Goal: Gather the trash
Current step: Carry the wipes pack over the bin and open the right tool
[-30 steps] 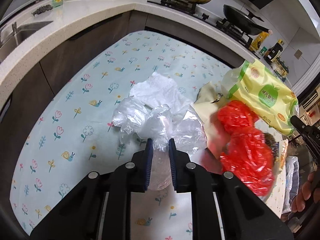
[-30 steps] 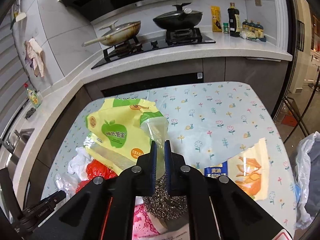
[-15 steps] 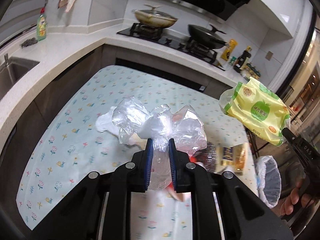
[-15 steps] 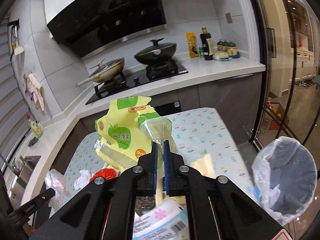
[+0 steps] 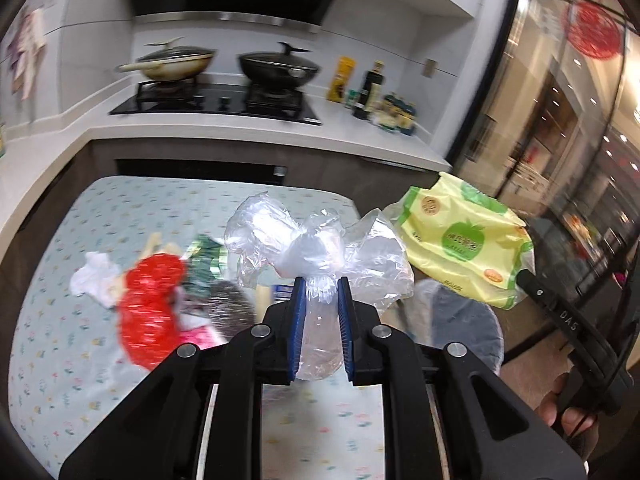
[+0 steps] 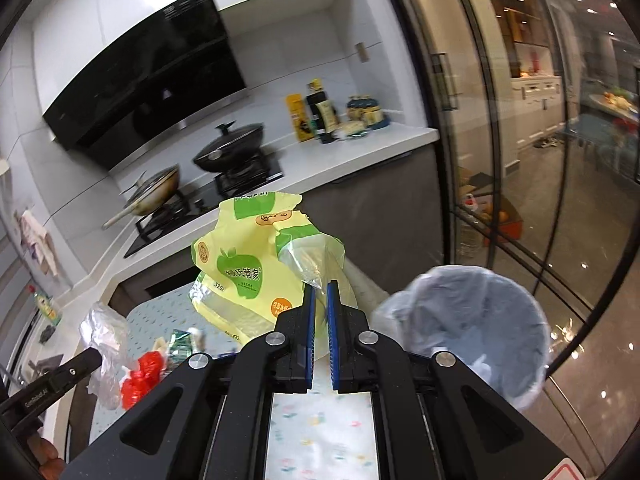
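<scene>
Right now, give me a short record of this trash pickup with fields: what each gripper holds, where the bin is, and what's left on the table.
left gripper: shut on clear plastic bag, lifted above the table
right gripper: shut on yellow-green package, held in the air
trash bin: lined with a pale bag, on the floor past the table's edge, below and right of the right gripper
table: flowered cloth, still holds red plastic bag, white crumpled paper, steel scourer, other wrappers
task status: neither item is in the bin yet
</scene>
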Available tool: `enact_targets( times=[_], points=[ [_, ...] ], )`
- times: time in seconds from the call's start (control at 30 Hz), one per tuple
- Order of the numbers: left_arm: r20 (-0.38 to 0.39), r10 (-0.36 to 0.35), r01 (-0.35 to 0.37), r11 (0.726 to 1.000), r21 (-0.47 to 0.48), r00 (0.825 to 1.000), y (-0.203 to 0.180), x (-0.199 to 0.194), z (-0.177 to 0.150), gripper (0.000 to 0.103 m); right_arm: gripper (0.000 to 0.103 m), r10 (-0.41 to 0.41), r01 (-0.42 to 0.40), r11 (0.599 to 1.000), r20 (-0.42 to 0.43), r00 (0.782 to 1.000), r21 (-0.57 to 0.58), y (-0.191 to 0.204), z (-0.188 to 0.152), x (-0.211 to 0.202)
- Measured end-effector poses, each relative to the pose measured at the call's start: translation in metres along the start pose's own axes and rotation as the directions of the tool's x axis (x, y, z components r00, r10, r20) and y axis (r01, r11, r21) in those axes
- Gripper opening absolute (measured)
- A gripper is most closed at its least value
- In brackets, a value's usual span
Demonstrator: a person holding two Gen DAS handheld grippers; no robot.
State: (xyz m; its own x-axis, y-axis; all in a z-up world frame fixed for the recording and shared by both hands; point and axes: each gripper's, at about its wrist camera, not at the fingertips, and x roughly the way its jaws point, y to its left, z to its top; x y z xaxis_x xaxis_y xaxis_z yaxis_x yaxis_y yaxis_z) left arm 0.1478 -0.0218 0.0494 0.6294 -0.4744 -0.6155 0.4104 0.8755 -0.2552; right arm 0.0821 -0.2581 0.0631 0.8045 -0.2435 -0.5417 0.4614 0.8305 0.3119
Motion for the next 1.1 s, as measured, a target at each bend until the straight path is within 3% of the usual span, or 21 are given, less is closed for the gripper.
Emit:
enact_targets(
  times=[0.2,0.4,0.77,0.87,0.93,1.1],
  points=[
    [-0.066,-0.1,0.107,0.989,0.103,0.993,-0.087,0.029,-0.013,0.016,0.006,-0.093,0.092,0.993,0.014,0.996,0.074,-0.072,0.004,-0.022],
    [-0.16,-0.169,0.196,0.965,0.173,0.973,-0.155,0.065,-0.031,0.016,0.006,-0.173,0.169,0.975,0.013,0.985,0.142,-0.133,0.002,-0.038],
    [-0.311,-0.214,0.287,0.934,0.212,0.926,-0.22,0.119,-0.06,0.017,0.006,-0.242,0.239,0.947,-0.012,0.97,0.214,-0.199,-0.012,-0.047],
    [-0.309,-0.208,0.281,0.935,0.215,0.928,-0.222,0.124,-0.061,0.029,0.006,-0.242,0.241,0.945,-0.021,0.97,0.222,-0.203,-0.015,-0.043],
    [-0.297,-0.207,0.274,0.939,0.207,0.932,-0.221,0.127,-0.059,0.048,0.006,-0.239,0.239,0.945,-0.027,0.971,0.222,-0.203,-0.015,-0.038],
    [-0.267,-0.203,0.259,0.946,0.195,0.942,-0.214,0.129,-0.049,0.058,0.006,-0.226,0.229,0.948,-0.04,0.973,0.22,-0.2,-0.015,-0.028]
  ],
)
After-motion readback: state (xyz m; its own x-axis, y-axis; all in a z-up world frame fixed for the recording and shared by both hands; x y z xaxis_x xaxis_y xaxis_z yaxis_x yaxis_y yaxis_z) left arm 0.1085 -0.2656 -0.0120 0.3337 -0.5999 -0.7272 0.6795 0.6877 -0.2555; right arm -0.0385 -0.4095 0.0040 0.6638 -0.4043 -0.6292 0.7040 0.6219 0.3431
